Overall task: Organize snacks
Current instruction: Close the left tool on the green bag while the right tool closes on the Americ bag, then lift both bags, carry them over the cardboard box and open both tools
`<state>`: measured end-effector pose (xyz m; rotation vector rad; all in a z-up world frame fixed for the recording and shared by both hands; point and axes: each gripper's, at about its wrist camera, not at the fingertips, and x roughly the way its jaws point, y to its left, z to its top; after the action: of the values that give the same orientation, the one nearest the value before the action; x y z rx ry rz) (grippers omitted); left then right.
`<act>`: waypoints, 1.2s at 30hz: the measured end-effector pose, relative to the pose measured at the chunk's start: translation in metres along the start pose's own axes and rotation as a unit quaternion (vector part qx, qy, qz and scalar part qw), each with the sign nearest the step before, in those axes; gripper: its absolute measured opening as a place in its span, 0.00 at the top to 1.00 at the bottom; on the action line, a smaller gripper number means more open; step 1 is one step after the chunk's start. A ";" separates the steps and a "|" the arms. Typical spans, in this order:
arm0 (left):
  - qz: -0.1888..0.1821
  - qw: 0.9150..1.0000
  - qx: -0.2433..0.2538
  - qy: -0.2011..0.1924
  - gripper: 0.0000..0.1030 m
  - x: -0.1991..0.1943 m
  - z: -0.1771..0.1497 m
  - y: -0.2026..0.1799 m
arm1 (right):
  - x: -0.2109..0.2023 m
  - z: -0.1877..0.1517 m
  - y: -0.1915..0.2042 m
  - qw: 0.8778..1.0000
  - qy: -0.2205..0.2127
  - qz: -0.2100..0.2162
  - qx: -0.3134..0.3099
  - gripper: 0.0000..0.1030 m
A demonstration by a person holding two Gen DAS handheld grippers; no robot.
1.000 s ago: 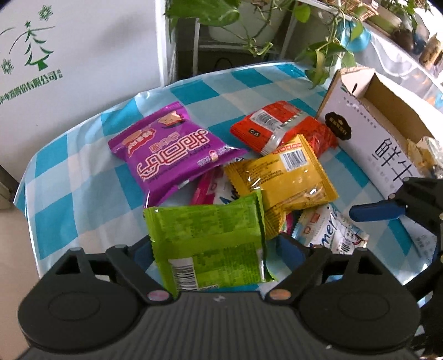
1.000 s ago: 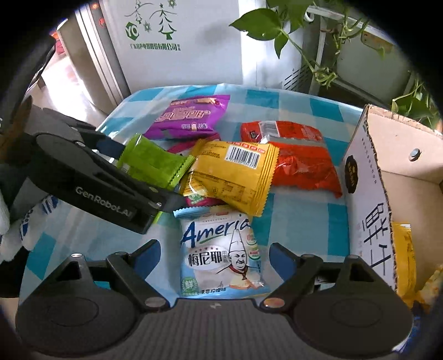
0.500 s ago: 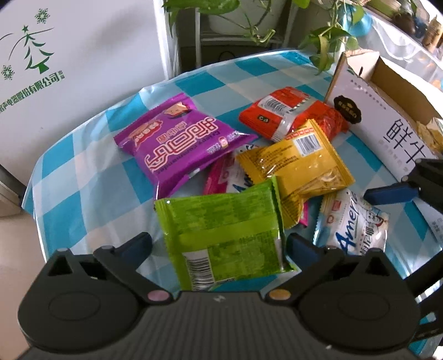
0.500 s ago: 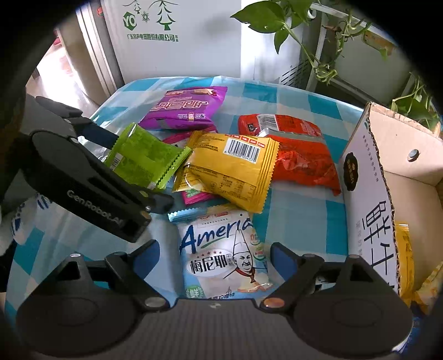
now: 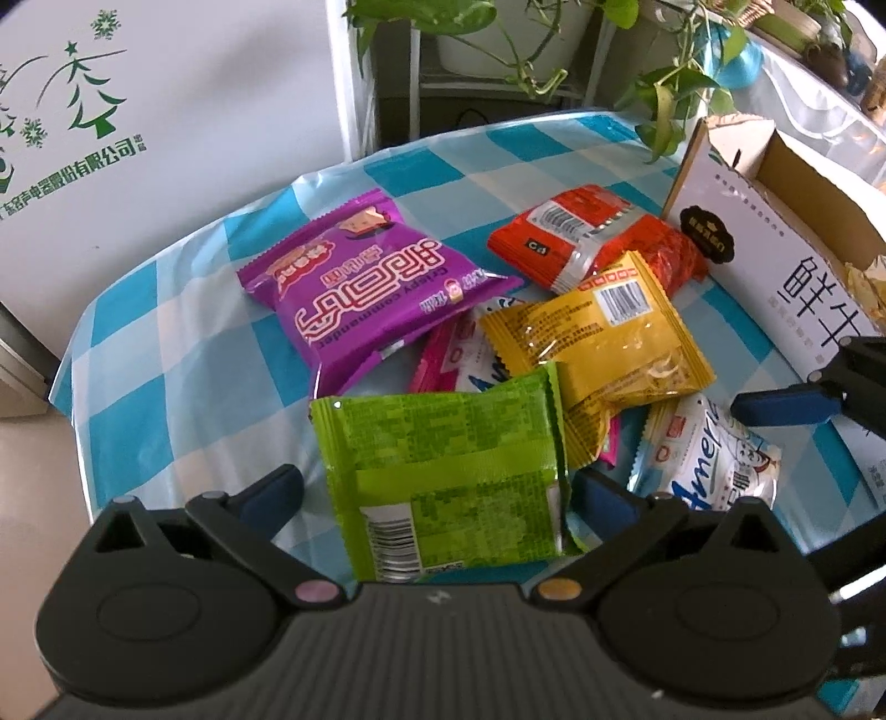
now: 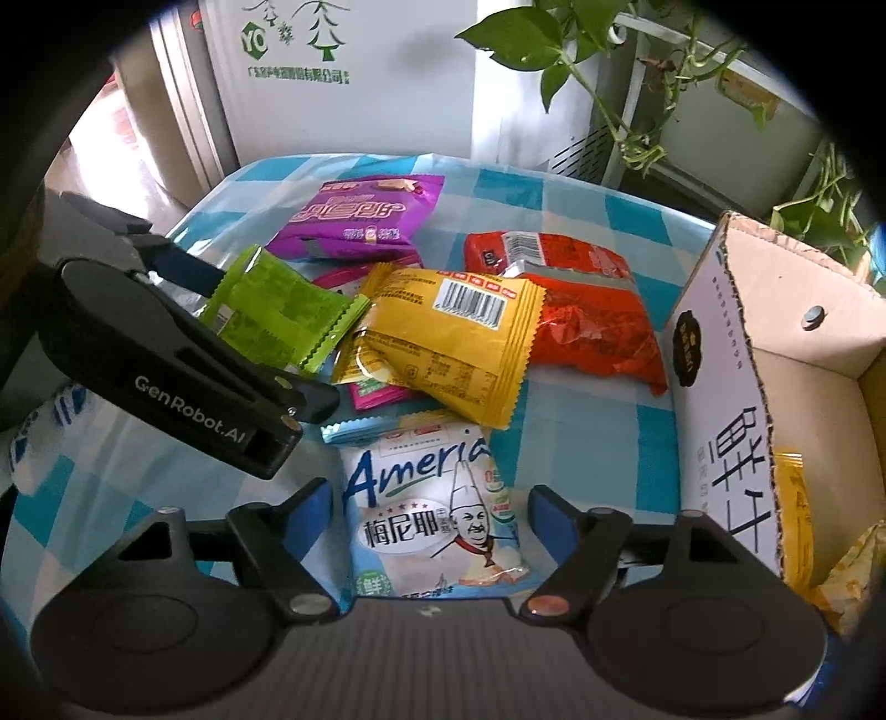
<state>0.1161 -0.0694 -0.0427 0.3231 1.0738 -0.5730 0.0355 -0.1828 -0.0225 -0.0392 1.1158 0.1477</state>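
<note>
— Behind our tabletop [image 5: 183,354], with its blue-and-white checked cloth, we see a white panel with green tree logos [image 5: 83,111] and trailing green plants [image 6: 520,39]. What's biggest on the cloth?

— Our cardboard box [image 6: 775,354], standing open at the right edge, with yellow packets lying inside. Beside it the snacks sit in a loose heap: a purple bag [image 5: 365,299] at the far side, a red packet [image 5: 598,238] near the box wall, a yellow packet [image 5: 598,343] overlapping a pink one [image 5: 443,365].

— And our claws?

— We have the left claw [image 5: 437,495] spread wide, one finger on each side of the green packet [image 5: 448,471]. The packet lies between the fingers with gaps at both sides, so we grip nothing there. From the right camera, that packet's far edge rests on the heap.

— The right one?

— Our right claw [image 6: 432,509] is equally wide, straddling the pale blue Ameria packet [image 6: 437,509] that lies flat on the cloth. Whether the fingers touch it, we cannot tell.
</note>
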 end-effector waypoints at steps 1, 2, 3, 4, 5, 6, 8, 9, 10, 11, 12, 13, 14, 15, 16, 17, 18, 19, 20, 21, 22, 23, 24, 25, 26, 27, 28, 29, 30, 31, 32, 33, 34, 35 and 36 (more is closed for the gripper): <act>0.000 1.000 0.000 -0.003 0.06 -0.001 0.000 -0.001 | -0.001 0.000 -0.001 1.000 -0.001 -0.001 0.003 0.26; 0.001 1.000 0.004 -0.007 0.08 -0.002 -0.001 -0.002 | -0.002 0.001 -0.003 1.000 -0.002 -0.003 0.005 0.31; 0.000 1.000 0.010 -0.013 0.17 -0.005 -0.001 -0.004 | -0.002 0.001 -0.004 1.000 -0.003 -0.005 0.007 0.36; -0.007 1.000 0.013 -0.017 0.26 -0.007 -0.001 -0.005 | -0.003 0.001 -0.005 1.000 -0.004 -0.006 0.009 0.38; -0.011 1.000 0.012 -0.018 0.28 -0.008 0.000 -0.005 | -0.004 0.001 -0.006 1.000 -0.005 -0.005 0.012 0.41; -0.010 1.000 0.012 -0.019 0.30 -0.010 -0.001 -0.006 | -0.004 0.002 -0.007 1.000 -0.006 -0.003 0.014 0.42; -0.008 1.000 0.012 -0.023 0.33 -0.012 -0.003 -0.006 | -0.006 0.001 -0.006 1.000 -0.008 -0.003 0.013 0.44; -0.008 1.000 0.008 -0.024 0.35 -0.013 -0.004 -0.005 | -0.006 0.002 -0.006 1.000 -0.008 -0.003 0.012 0.44; -0.009 1.000 0.004 -0.024 0.36 -0.015 -0.006 -0.004 | -0.007 0.002 -0.005 1.000 -0.008 -0.003 0.012 0.44; -0.011 1.000 -0.003 -0.024 0.37 -0.017 -0.007 -0.003 | -0.008 0.002 -0.005 1.000 -0.009 -0.003 0.013 0.45; -0.013 1.000 -0.009 -0.024 0.37 -0.019 -0.010 -0.002 | -0.009 0.001 -0.006 1.000 -0.010 -0.002 0.014 0.45; -0.011 1.000 -0.013 -0.025 0.38 -0.021 -0.012 -0.002 | -0.010 0.001 -0.006 1.000 -0.013 -0.002 0.016 0.45; -0.009 0.999 -0.017 -0.027 0.38 -0.024 -0.015 -0.001 | -0.011 0.001 -0.006 1.000 -0.015 -0.002 0.018 0.45; -0.006 0.999 -0.019 -0.031 0.38 -0.027 -0.018 -0.002 | -0.014 0.001 -0.006 1.000 -0.018 -0.002 0.021 0.45; -0.005 0.999 -0.022 -0.035 0.38 -0.030 -0.020 -0.002 | -0.016 0.001 -0.007 1.000 -0.020 -0.002 0.022 0.45; -0.006 0.999 -0.028 -0.038 0.38 -0.033 -0.023 -0.002 | -0.018 0.001 -0.006 0.999 -0.022 -0.001 0.024 0.45; -0.009 0.998 -0.036 -0.041 0.38 -0.036 -0.026 -0.002 | -0.021 0.000 -0.006 0.999 -0.025 -0.001 0.025 0.45; -0.011 0.998 -0.046 -0.044 0.38 -0.040 -0.030 -0.001 | -0.024 0.000 -0.005 0.999 -0.027 -0.001 0.026 0.45; -0.011 0.997 -0.052 -0.048 0.38 -0.043 -0.034 -0.002 | -0.027 -0.001 -0.004 0.999 -0.029 -0.001 0.026 0.45; -0.011 0.997 -0.055 -0.054 0.38 -0.047 -0.038 -0.003 | -0.029 -0.002 -0.003 0.999 -0.031 -0.002 0.026 0.45; -0.012 0.996 -0.059 -0.058 0.38 -0.051 -0.042 -0.005 | -0.033 -0.003 -0.002 0.999 -0.033 -0.002 0.027 0.45; -0.017 0.996 -0.064 -0.062 0.38 -0.054 -0.047 -0.006 | -0.036 -0.004 -0.001 0.999 -0.036 -0.002 0.027 0.45; -0.022 0.995 -0.070 -0.065 0.38 -0.058 -0.052 -0.007 | -0.039 -0.005 0.000 0.999 -0.039 -0.002 0.029 0.45; -0.024 0.995 -0.075 -0.069 0.38 -0.061 -0.056 -0.009 | -0.041 -0.006 0.000 0.999 -0.042 -0.002 0.032 0.45; -0.024 0.994 -0.078 -0.072 0.38 -0.064 -0.060 -0.010 | -0.044 -0.008 0.000 0.998 -0.045 -0.003 0.035 0.45; -0.025 0.993 -0.082 -0.076 0.38 -0.067 -0.065 -0.011 | -0.048 -0.010 -0.001 0.998 -0.047 -0.005 0.039 0.45; -0.025 0.993 -0.085 -0.079 0.38 -0.069 -0.069 -0.013 | -0.050 -0.012 0.000 0.998 -0.049 -0.007 0.042 0.45; -0.026 0.992 -0.088 -0.082 0.38 -0.072 -0.072 -0.014 | -0.053 -0.014 0.001 0.998 -0.051 -0.009 0.045 0.45; -0.026 0.992 -0.092 -0.086 0.38 -0.074 -0.076 -0.015 | -0.056 -0.016 0.001 0.997 -0.054 -0.009 0.049 0.45; -0.026 0.991 -0.096 -0.088 0.38 -0.076 -0.079 -0.016 | -0.059 -0.018 0.001 0.997 -0.057 -0.009 0.052 0.45; -0.026 0.990 -0.101 -0.091 0.38 -0.078 -0.082 -0.017 | -0.062 -0.019 0.000 0.997 -0.060 -0.008 0.055 0.45; -0.024 0.990 -0.107 -0.094 0.38 -0.080 -0.085 -0.017 | -0.065 -0.021 0.001 0.996 -0.063 -0.008 0.057 0.45; -0.021 0.989 -0.112 -0.096 0.38 -0.082 -0.088 -0.017 | -0.068 -0.023 0.001 0.996 -0.066 -0.009 0.059 0.45; -0.020 0.988 -0.117 -0.099 0.38 -0.083 -0.091 -0.017 | -0.071 -0.024 0.002 0.996 -0.069 -0.010 0.060 0.45; -0.019 0.987 -0.123 -0.101 0.38 -0.085 -0.093 -0.017 | -0.074 -0.025 0.002 0.995 -0.072 -0.010 0.063 0.45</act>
<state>0.0080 -0.0114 -0.0088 0.0283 0.9438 -0.4904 -0.0187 -0.1906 0.0328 0.0712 0.9777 0.0613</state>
